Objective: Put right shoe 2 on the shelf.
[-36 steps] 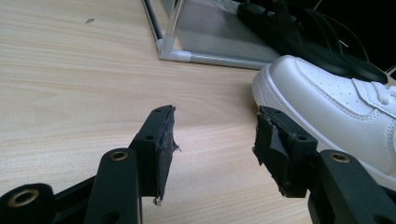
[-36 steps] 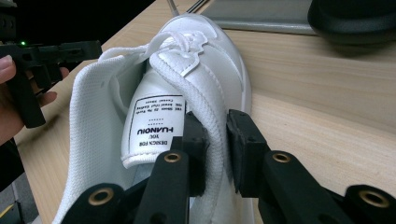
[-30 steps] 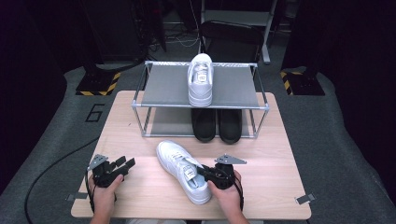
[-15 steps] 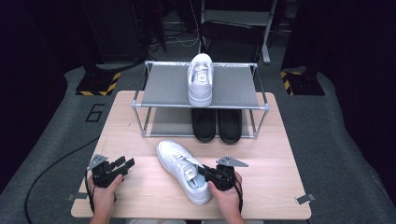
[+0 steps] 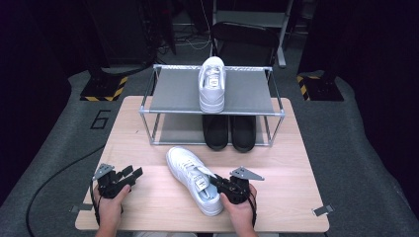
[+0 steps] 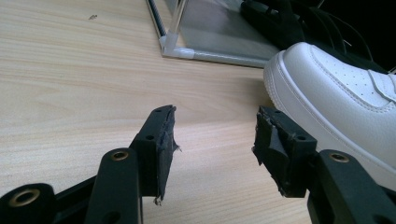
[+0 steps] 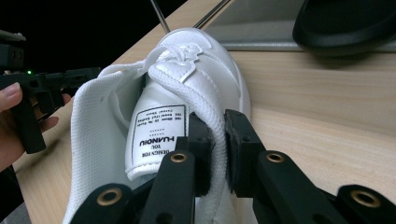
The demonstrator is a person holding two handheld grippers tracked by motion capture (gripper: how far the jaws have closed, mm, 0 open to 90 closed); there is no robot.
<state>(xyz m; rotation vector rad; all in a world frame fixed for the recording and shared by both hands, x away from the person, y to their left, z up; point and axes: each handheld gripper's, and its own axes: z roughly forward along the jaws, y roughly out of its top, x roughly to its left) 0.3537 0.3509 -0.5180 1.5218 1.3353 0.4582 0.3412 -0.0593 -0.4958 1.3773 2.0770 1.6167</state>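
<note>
High view: a white sneaker (image 5: 193,178) lying at a slant on the wooden surface (image 5: 148,207), just in front of the metal shoe rack (image 5: 212,94), toe toward the rack, heel toward the near edge. Right gripper (image 5: 223,183) at the sneaker's collar, on the side away from the left gripper (image 5: 129,175), jaws drawn together on the padded rim. Jaws just been closing over the last moment, the collar between them. Left gripper well apart from the sneaker, low over the surface, jaws apart with nothing between. On the rack's top shelf, a second white sneaker (image 5: 212,84), toe toward the near edge. On the lower level, under that shelf, a pair of black shoes (image 5: 230,131) side by side, behind the sneaker on the surface.

Left gripper view: the left gripper (image 6: 215,133) with jaws standing wide, bare wood in the gap. Toe of the white sneaker (image 6: 336,98) just beyond the jaw nearest it, not touching so far as can be told. Corner post of the rack (image 6: 175,32) farther off behind the sneaker, black shoes (image 6: 280,18) dark beyond it.

Right gripper view: the right gripper (image 7: 217,140) clamped on the sneaker's (image 7: 187,84) collar edge beside the tongue, printed label facing up inside. One black shoe (image 7: 345,25) past the sneaker's toe. Left gripper (image 7: 42,88) and a hand (image 7: 14,126) past the sneaker's far side.
</note>
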